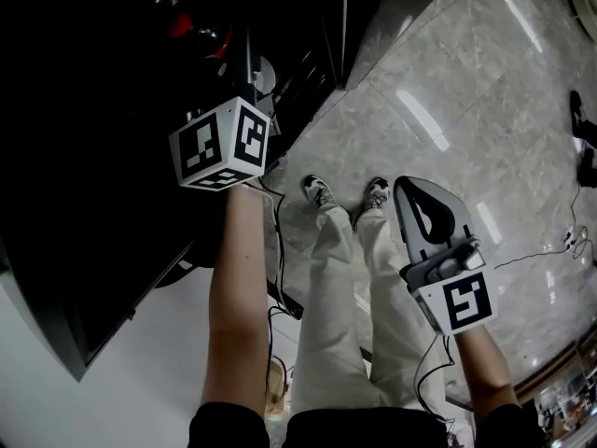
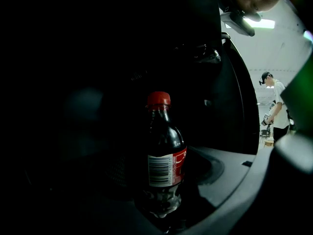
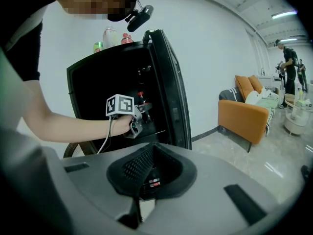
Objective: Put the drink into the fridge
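A cola bottle point(image 2: 164, 155) with a red cap and red label stands upright between the jaws of my left gripper point(image 2: 166, 199), inside the dark fridge point(image 3: 98, 82). The jaws look closed on its lower body. In the right gripper view the left gripper point(image 3: 139, 109) reaches into the black fridge, with the bottle's red cap point(image 3: 141, 95) showing above it. The fridge door point(image 3: 171, 92) stands open to the right. In the head view only the left gripper's marker cube point(image 1: 221, 145) shows at the fridge's edge. My right gripper point(image 1: 415, 194) hangs by my legs, shut and empty.
Several cans and bottles point(image 3: 110, 35) stand on top of the fridge. An orange sofa point(image 3: 242, 109) and a small white table point(image 3: 298, 116) are at the right, with another person point(image 3: 288, 67) behind. Cables point(image 1: 560, 245) lie on the marble floor point(image 1: 448, 110).
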The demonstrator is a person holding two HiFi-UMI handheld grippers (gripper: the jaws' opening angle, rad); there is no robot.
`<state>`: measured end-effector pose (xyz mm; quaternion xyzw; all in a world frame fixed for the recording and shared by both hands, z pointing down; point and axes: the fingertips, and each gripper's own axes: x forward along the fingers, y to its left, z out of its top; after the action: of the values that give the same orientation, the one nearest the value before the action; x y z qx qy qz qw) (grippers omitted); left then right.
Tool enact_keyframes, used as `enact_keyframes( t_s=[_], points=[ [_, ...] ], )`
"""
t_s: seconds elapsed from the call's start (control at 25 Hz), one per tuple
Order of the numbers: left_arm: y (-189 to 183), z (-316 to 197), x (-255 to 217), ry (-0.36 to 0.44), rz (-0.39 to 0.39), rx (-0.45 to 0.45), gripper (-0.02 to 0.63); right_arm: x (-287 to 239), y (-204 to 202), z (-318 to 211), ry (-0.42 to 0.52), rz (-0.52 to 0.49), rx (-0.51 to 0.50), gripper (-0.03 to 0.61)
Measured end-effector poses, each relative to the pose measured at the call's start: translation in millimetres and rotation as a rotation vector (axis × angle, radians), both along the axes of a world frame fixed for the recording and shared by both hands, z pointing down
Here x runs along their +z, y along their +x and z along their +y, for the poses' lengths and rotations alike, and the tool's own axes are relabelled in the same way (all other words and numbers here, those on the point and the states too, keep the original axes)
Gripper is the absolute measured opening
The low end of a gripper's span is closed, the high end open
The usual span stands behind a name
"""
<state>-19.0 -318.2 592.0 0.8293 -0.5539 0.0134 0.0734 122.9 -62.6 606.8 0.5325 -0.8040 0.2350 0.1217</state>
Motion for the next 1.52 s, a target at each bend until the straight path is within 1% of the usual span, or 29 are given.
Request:
enact_keyframes(
  t_s=[0.24, 0.4, 0.64, 0.76, 0.92, 1.12, 1.2, 1.36, 1.52],
  points=[
    [1, -18, 19, -0.021, -0.018, -0.005, 0.318, 4, -10, -2, -0.005, 0.002, -0.009, 0.014],
    [0, -17, 31, -0.049, -0.008, -0.012, 0.318, 7, -11, 1, -0.013, 0.005, -0.011, 0.014],
    [1, -21, 31, -0.031, -0.007, 0.001, 0.318, 13, -13, 6, -0.031, 0.000, -0.013, 0.014],
    [1, -23, 30, -0.030, 0.006, 0.005, 0.318, 13, -17, 7, -0.031, -0.004, -0.021, 0.014],
    [6, -21, 30, -0.022, -0.038, 0.035, 0.318, 13, -21, 8, -0.034, -0.014, -0.024, 0.014],
    [11, -16, 35, -0.031, -0.065, 0.073, 0.318, 11, -25, 11, -0.037, -0.029, -0.022, 0.014],
    [13, -16, 37, -0.034, -0.072, 0.077, 0.318, 13, -25, 12, -0.040, -0.031, -0.024, 0.014],
    [15, -16, 43, -0.079, -0.059, 0.088, 0.319, 14, -22, 15, -0.048, -0.033, -0.029, 0.014],
    [10, -7, 40, -0.059, -0.078, 0.062, 0.319, 15, -20, 19, -0.052, -0.033, -0.028, 0.014]
  ],
)
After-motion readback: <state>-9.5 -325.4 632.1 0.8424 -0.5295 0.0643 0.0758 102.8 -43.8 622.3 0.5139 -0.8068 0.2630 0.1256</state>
